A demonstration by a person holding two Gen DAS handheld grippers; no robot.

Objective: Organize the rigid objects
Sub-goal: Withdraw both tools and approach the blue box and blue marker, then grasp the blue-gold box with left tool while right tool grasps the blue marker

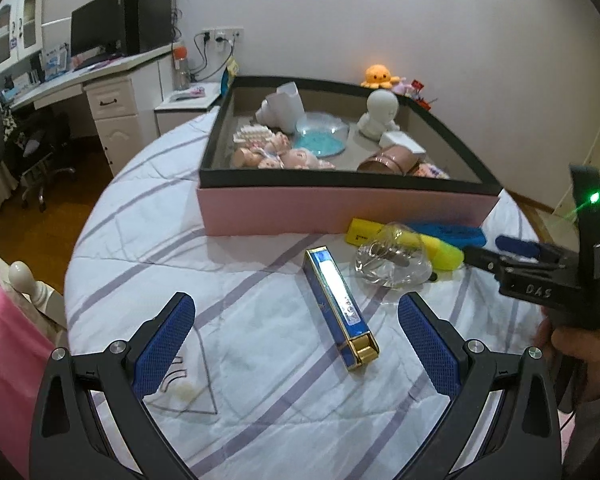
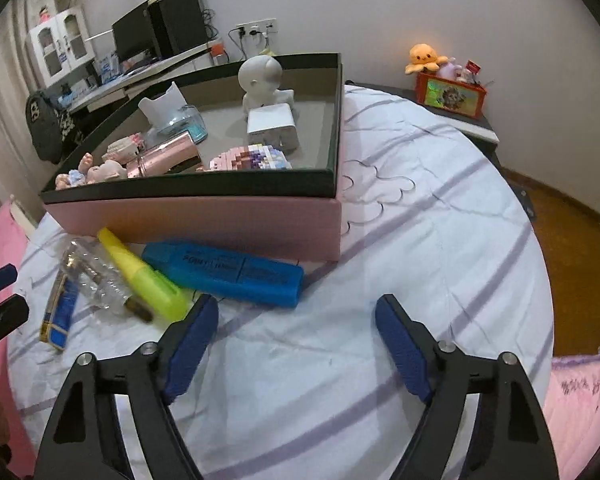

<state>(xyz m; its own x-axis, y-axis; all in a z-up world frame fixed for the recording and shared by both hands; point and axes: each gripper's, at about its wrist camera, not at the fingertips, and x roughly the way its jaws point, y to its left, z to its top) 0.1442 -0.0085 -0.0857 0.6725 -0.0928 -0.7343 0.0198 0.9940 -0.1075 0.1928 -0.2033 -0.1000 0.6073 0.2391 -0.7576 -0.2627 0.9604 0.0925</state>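
Sorting well under way, judging by box (image 1: 340,208) ahead: already holds figurine (image 1: 380,114), dolls (image 1: 284,156), pink tube (image 1: 388,162), brick model (image 2: 252,158), dish (image 1: 320,136).

Left outside, on bedspread (image 1: 240,320):
- blue-gold case (image 1: 340,308), between wide-spread fingers of left gripper (image 1: 296,344), untouched
- clear bottle (image 1: 392,260), just beyond case
- yellow marker (image 2: 140,276), blue marker (image 2: 224,272), ahead-left of right gripper (image 2: 292,344), against box front

Both grippers wide open, empty. Four items left; case probably next.
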